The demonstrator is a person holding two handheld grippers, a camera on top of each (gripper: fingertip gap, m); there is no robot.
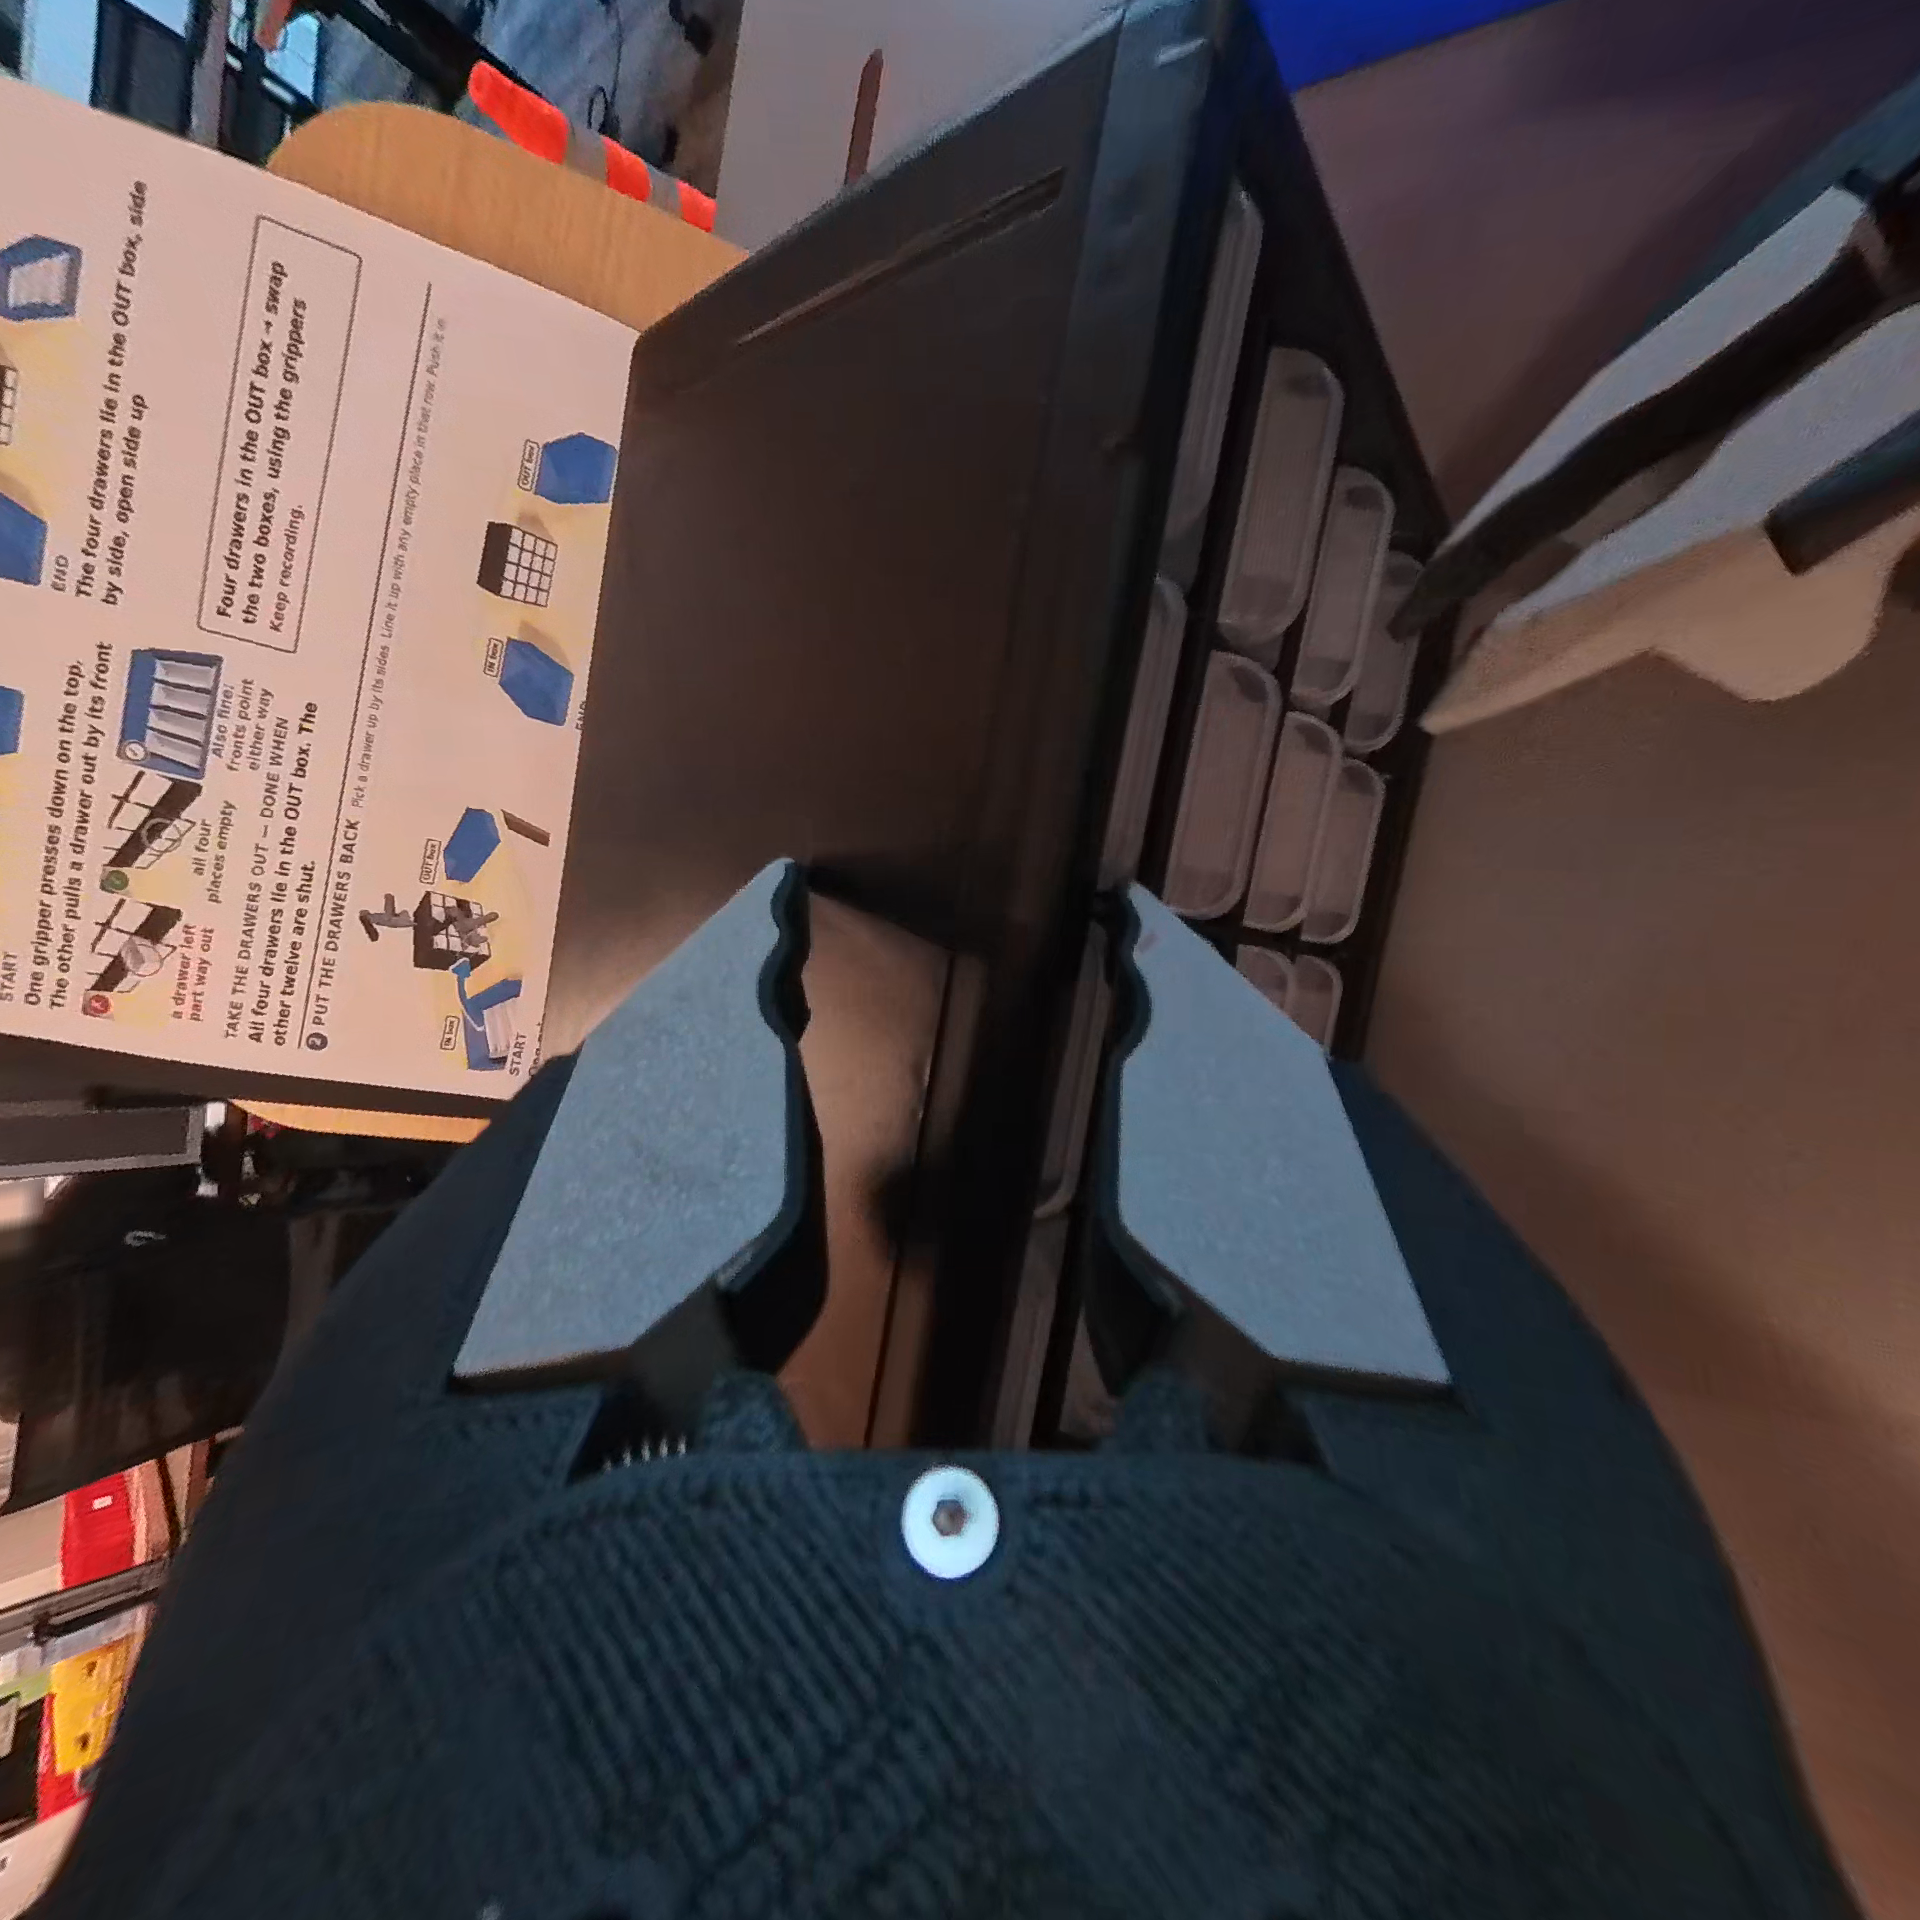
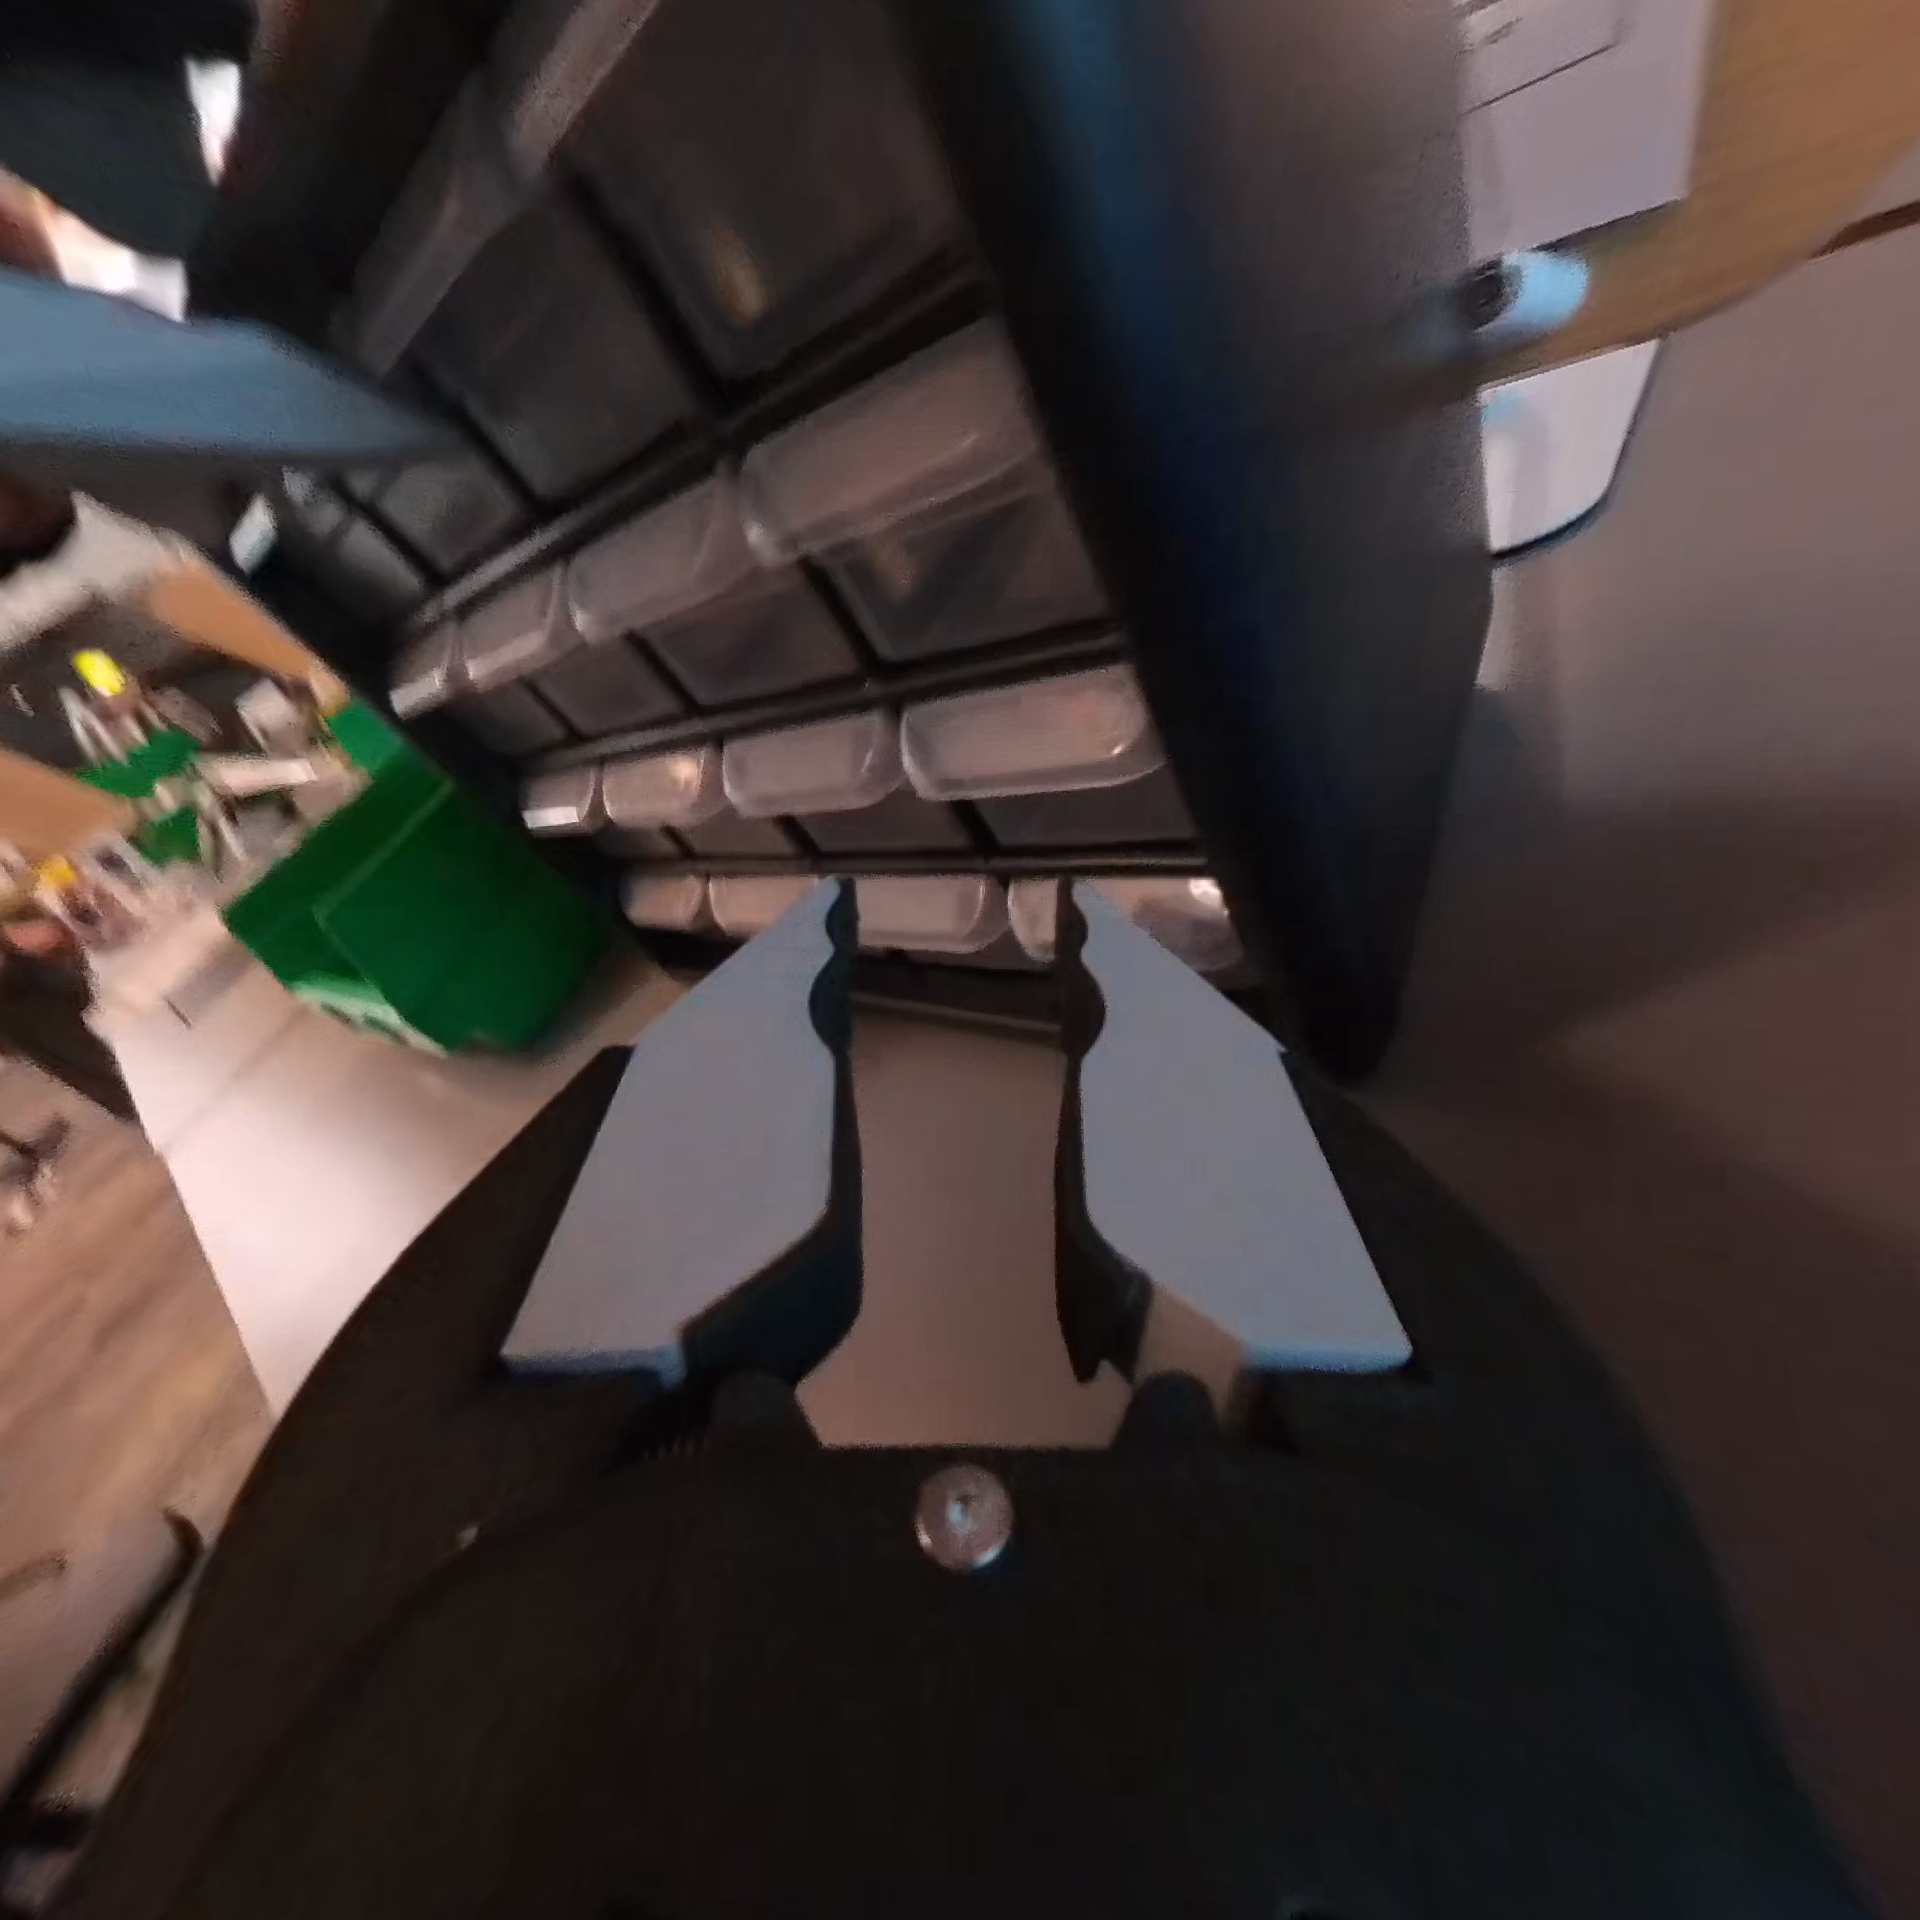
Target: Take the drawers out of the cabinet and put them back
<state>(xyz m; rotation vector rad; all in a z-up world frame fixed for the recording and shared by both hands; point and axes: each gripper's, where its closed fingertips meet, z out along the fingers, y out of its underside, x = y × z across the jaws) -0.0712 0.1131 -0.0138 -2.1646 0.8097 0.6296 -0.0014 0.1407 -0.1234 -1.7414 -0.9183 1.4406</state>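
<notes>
- Brown tabletop (image 2: 935,1195) lies under both views; the right wrist view is motion-blurred.
- Left gripper (image 1: 956,935) has its jaws apart, holding nothing, straddling the front top edge of the black cabinet (image 1: 831,582), one finger over the top panel, the other over the drawer face.
- Right gripper (image 2: 951,914) also has its jaws apart and empty, its tips just before the bottom row of clear drawers (image 2: 920,909).
- Upper rows of drawers sit pushed in; their contents cannot be told.
- Beyond the cabinet, a printed instruction sheet (image 1: 260,623) lies flat.
- Farther left, a green crate (image 2: 416,914) stands on the table.
</notes>
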